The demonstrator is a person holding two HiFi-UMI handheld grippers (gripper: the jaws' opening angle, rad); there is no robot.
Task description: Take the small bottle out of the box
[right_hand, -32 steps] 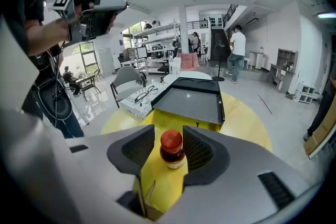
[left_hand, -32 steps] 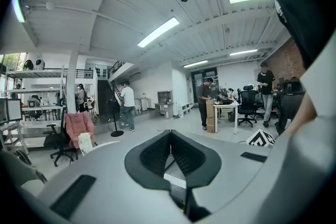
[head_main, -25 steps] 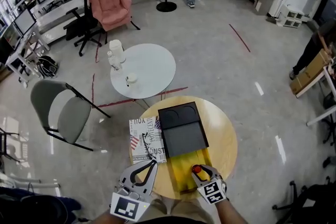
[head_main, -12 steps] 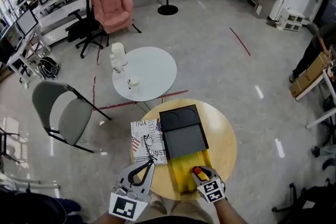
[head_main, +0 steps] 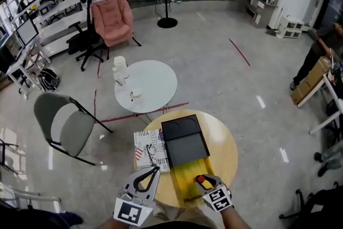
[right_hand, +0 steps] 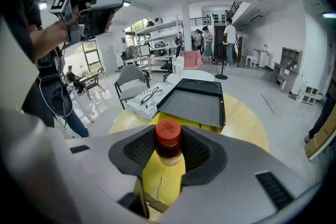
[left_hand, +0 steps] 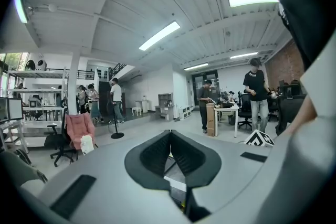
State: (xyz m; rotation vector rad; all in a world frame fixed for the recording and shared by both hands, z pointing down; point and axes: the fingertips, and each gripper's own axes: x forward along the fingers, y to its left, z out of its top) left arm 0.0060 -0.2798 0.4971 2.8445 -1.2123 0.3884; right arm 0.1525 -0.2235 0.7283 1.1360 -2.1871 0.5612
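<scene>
Head view: the right gripper (head_main: pixel 202 184) is over the near end of the yellow box (head_main: pixel 185 169) on the round wooden table (head_main: pixel 228 142). It has a red-capped small bottle (head_main: pixel 200 179) in its jaws. The left gripper (head_main: pixel 156 170) hangs just left of the box.

Left gripper view: its jaws meet, with nothing between them.

Right gripper view: the jaws have just been closing and now clasp the small bottle, upright, above the box's open inside. The box's black lid (right_hand: pixel 193 103) lies beyond it.
</scene>
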